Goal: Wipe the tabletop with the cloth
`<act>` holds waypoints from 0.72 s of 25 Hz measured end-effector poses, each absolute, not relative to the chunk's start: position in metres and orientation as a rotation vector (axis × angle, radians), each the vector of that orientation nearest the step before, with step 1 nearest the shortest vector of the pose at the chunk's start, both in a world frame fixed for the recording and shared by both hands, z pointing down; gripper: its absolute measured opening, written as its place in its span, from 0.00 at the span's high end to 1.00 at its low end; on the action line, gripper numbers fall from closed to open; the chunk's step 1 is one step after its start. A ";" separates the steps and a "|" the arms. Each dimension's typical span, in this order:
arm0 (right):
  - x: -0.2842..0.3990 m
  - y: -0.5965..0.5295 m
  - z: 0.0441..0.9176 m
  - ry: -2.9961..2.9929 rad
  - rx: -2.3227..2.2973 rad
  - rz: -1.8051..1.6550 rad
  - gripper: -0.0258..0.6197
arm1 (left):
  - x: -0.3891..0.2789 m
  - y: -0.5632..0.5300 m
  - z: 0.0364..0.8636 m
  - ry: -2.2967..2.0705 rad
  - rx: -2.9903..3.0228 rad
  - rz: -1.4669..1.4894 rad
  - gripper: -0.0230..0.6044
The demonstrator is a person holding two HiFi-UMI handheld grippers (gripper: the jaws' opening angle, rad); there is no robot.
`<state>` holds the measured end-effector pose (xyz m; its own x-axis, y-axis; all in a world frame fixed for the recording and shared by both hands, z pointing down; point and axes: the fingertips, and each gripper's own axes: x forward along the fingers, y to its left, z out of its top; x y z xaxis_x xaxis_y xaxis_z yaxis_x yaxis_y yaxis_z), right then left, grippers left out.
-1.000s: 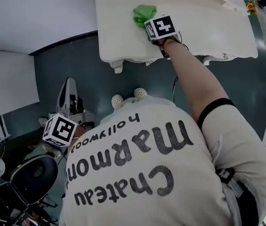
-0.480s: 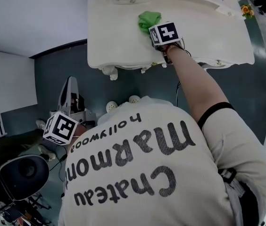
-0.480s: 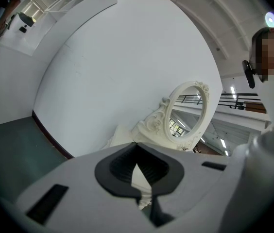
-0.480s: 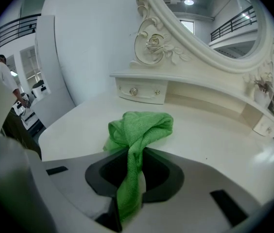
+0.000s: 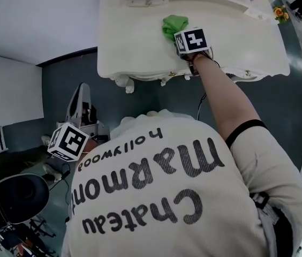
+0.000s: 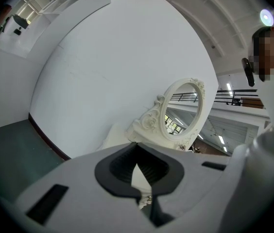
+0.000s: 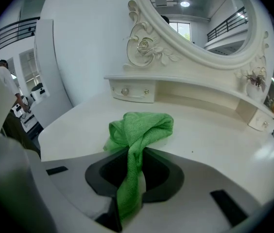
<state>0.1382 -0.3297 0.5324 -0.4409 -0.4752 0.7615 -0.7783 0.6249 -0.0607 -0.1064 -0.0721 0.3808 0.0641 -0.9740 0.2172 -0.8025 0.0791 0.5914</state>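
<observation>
cloth [image 7: 142, 127] tail hidden between the 2 jaws of the right gripper [image 7: 133, 159] (mirror [image 7: 200, 13] top off-frame)

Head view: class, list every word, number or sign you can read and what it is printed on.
"Chateau Marmon": T-shirt back, upside down; its end is hidden in a fold.
"hollywood": same T-shirt, smaller.
Left gripper's cube and right gripper's cube: black square patterns, no letters.
Cloth: no print.

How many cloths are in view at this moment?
1: the green cloth lies bunched on the tabletop, one end shut in the right gripper. No other shows.
</observation>
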 end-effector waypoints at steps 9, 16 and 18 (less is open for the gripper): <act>0.142 -0.330 0.533 -2.121 1.018 0.542 0.83 | -0.119 -0.066 0.386 -1.767 1.750 -0.342 0.95; 0.143 -0.330 0.530 -2.069 1.044 0.518 0.83 | -0.152 -0.066 0.396 -1.712 1.728 -0.298 0.95; 0.131 -0.329 0.525 -2.073 1.034 0.476 0.83 | -0.165 -0.069 0.396 -1.697 1.740 -0.277 0.95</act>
<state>0.1313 -0.3290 0.5249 -0.3858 -0.5152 0.7654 -0.7975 0.6033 0.0041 -0.1652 -0.0688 0.3959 0.1267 -0.9447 0.3024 -0.7996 0.0831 0.5947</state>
